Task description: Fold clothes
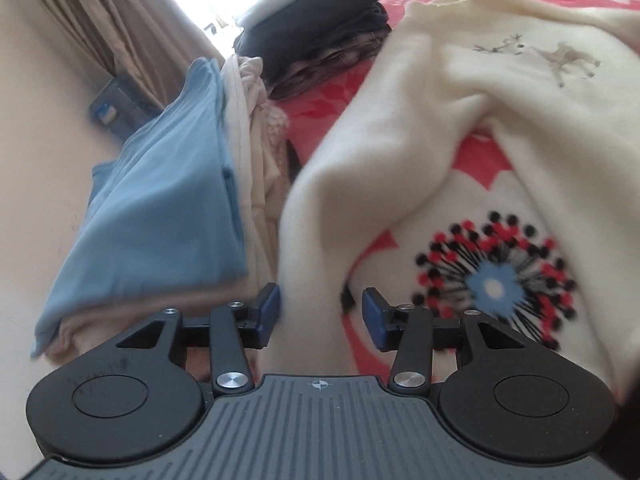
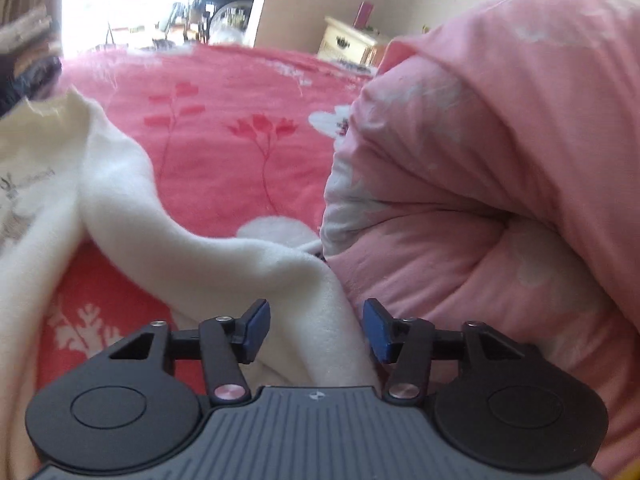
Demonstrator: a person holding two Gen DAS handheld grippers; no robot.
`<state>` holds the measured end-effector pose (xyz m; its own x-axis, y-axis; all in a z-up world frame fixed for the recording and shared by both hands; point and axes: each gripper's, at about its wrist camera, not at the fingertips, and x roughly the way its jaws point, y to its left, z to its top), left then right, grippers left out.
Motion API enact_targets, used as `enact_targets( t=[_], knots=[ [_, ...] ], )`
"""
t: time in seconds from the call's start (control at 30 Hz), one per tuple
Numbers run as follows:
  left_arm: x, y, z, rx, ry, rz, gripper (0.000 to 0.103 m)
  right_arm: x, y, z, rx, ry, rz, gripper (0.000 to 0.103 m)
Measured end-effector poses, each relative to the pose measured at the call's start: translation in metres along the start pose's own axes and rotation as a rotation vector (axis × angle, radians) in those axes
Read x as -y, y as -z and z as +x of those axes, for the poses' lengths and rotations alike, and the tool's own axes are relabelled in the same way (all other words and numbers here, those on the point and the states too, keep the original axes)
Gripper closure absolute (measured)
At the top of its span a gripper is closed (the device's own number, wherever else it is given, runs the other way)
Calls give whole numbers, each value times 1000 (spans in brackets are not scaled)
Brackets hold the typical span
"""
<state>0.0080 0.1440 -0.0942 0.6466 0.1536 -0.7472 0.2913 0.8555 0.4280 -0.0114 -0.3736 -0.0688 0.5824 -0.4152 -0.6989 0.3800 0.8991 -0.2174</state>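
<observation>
A cream sweater (image 1: 460, 92) with small deer prints lies spread on the red flowered bedspread (image 1: 472, 168). One of its sleeves (image 1: 316, 240) runs down between the blue pads of my left gripper (image 1: 320, 314). The jaws stand apart; the cloth brushes the left pad and clears the right one. In the right wrist view the sweater's other sleeve (image 2: 224, 256) trails across the bedspread (image 2: 224, 92) into my right gripper (image 2: 316, 330). Those jaws are also open, with the cloth loose in the gap.
A folded blue garment (image 1: 160, 208) and pale clothes (image 1: 256, 128) are stacked at the left, with dark folded clothes (image 1: 320, 28) behind them. A bulky pink quilt (image 2: 500, 184) rises right beside the right gripper. A curtain (image 1: 108, 20) and a bedside cabinet (image 2: 352, 46) stand beyond.
</observation>
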Motion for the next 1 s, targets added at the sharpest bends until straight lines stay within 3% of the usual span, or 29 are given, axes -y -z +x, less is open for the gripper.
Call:
enact_targets(
  t=[0.1, 0.2, 0.27, 0.3, 0.43, 0.67, 0.7, 0.73, 0.77, 0.8, 0.83, 0.87, 1.0],
  knots=[
    [-13, 11, -30, -11, 176, -189, 55, 9, 24, -46, 42, -198, 84, 40],
    [-6, 25, -29, -56, 500, -407, 53, 2, 50, -48, -124, -515, 163, 41],
    [13, 31, -15, -92, 614, -466, 53, -10, 73, -34, -269, -688, 251, 43],
    [24, 33, -7, -114, 653, -482, 53, -18, 81, -25, -328, -725, 285, 45],
    [53, 31, 18, -188, 701, -480, 56, -36, 109, 0, -489, -813, 403, 55],
    [81, 26, 33, -238, 791, -476, 62, -48, 128, 11, -584, -891, 410, 60],
    [84, 26, 35, -242, 786, -484, 63, -49, 128, 11, -588, -914, 413, 63],
    [88, 26, 38, -246, 780, -491, 68, -50, 128, 12, -591, -920, 411, 74],
    [92, 25, 41, -251, 775, -502, 78, -53, 129, 12, -597, -917, 397, 91],
    [91, 26, 42, -255, 769, -531, 84, -57, 129, 12, -599, -905, 378, 97],
    [86, 27, 44, -264, 777, -569, 93, -57, 127, 10, -587, -900, 366, 97],
    [81, 28, 43, -267, 788, -602, 95, -57, 125, 6, -571, -900, 358, 97],
    [47, 29, 13, -205, 768, -655, 97, -15, 92, -32, -429, -946, 414, 98]
  ],
)
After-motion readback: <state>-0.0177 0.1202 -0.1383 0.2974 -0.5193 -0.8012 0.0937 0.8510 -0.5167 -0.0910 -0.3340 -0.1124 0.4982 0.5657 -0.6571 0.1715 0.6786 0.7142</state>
